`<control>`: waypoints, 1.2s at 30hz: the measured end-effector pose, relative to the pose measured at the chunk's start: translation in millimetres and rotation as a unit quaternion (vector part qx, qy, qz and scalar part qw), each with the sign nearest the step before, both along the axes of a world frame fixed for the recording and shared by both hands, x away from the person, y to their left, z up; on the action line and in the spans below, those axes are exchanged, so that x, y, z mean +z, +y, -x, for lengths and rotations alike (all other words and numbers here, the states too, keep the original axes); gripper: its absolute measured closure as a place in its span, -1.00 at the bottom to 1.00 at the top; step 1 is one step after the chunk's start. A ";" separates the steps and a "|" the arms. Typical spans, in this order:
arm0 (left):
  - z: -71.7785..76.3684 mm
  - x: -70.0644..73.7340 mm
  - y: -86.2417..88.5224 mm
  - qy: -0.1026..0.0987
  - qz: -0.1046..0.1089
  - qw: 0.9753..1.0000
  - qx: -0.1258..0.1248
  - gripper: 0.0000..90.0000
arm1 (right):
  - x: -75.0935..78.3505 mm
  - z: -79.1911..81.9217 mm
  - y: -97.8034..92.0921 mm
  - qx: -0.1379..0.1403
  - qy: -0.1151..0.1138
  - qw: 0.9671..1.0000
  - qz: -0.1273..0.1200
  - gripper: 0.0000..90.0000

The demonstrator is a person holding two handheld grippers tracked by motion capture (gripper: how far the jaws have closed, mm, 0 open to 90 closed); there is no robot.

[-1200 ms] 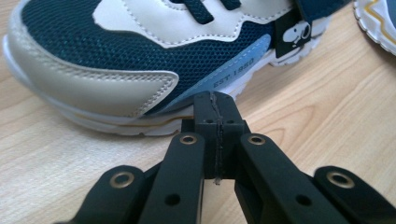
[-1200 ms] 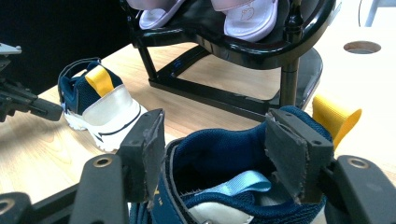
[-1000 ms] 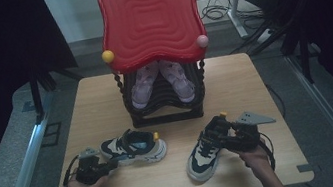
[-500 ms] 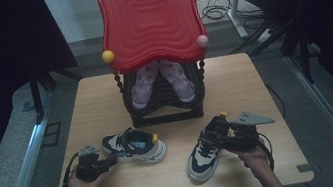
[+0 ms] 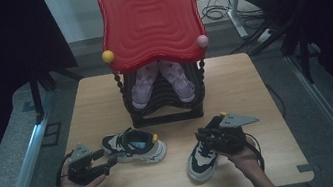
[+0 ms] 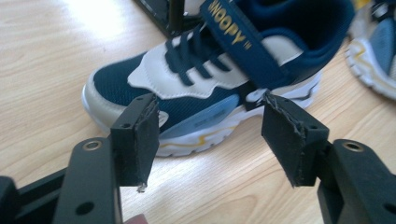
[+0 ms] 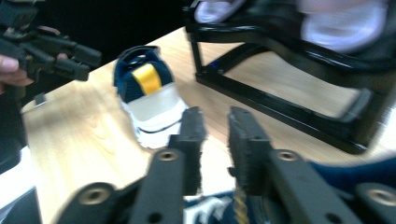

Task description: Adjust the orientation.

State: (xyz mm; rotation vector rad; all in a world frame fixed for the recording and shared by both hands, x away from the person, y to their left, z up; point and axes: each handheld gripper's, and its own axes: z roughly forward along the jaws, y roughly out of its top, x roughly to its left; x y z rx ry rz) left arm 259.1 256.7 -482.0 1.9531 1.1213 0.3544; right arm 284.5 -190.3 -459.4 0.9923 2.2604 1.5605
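Two navy and white child's sneakers lie on the wooden table (image 5: 249, 85). The left shoe (image 5: 135, 146) lies on its side with its toe toward my left gripper (image 5: 110, 160). That gripper is open, and in the left gripper view its pads (image 6: 137, 135) flank the shoe (image 6: 210, 70) just short of the sole. My right gripper (image 5: 207, 137) sits over the heel of the right shoe (image 5: 200, 161). In the right gripper view my right gripper (image 7: 215, 126) has its jaws almost together, with navy and yellow shoe fabric (image 7: 327, 177) at their base.
A black rack (image 5: 164, 106) stands at the middle of the table and holds a pair of purple shoes (image 5: 140, 85). A red wavy panel (image 5: 150, 20) tops the rack. Dark floor and cables surround the table.
My right gripper has shifted a little to the left over the right shoe's heel. The left gripper and the left shoe have barely moved.
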 end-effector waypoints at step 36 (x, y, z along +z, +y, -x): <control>22.1 25.1 8.0 -0.032 0.043 0.998 -0.036 -0.38 | 2.4 -63.2 123.4 0.046 0.035 0.998 0.023 0.99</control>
